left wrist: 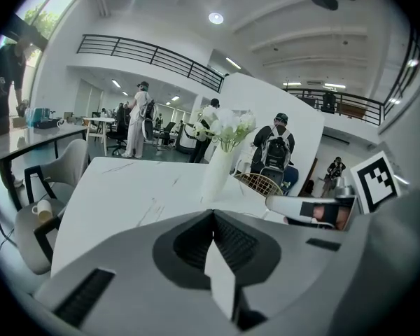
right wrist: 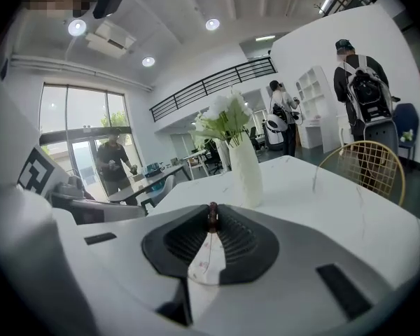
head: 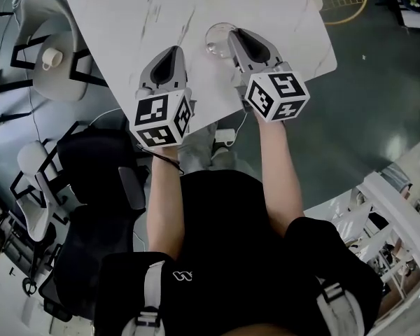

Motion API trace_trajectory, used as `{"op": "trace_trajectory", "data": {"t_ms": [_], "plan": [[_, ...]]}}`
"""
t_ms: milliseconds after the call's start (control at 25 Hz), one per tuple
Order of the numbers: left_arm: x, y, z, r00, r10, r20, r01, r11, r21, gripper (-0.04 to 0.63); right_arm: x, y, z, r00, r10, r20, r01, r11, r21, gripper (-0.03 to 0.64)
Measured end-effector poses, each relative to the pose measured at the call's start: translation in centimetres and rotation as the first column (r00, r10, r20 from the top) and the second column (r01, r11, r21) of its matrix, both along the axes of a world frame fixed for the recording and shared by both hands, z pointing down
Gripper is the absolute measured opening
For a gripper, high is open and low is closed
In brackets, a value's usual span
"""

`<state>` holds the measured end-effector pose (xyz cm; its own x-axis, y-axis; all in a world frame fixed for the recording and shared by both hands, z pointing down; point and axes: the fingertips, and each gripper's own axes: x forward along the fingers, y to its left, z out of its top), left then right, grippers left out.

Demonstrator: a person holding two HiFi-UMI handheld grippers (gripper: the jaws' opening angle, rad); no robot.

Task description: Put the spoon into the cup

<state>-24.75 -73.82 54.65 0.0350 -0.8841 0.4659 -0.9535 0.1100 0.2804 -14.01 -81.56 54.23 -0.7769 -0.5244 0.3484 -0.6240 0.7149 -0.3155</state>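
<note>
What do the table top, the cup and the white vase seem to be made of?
Table top: white marble or a marble-look slab, smooth, with thin grey veins.
Cup: probably clear glass; the table shows through it.
Vase: matte white, perhaps ceramic; opaque, hardly any shine.

No words or numbers could be read; only square black-and-white markers were seen on the left cube (head: 161, 120) and the right cube (head: 276, 95).
</note>
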Motion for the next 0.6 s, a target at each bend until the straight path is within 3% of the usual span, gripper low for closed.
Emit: {"op": "trace_trajectory", "data": {"t_ms": [600], "plan": [[-1.0, -2.0, 1.0, 0.999, 0.036, -0.016, -0.036, 0.999, -0.007, 0.017, -0.6, -0.1, 2.1, 0.995, 0.048, -0.083, -0.046, 0.999, 0.026, 0.051]]}}
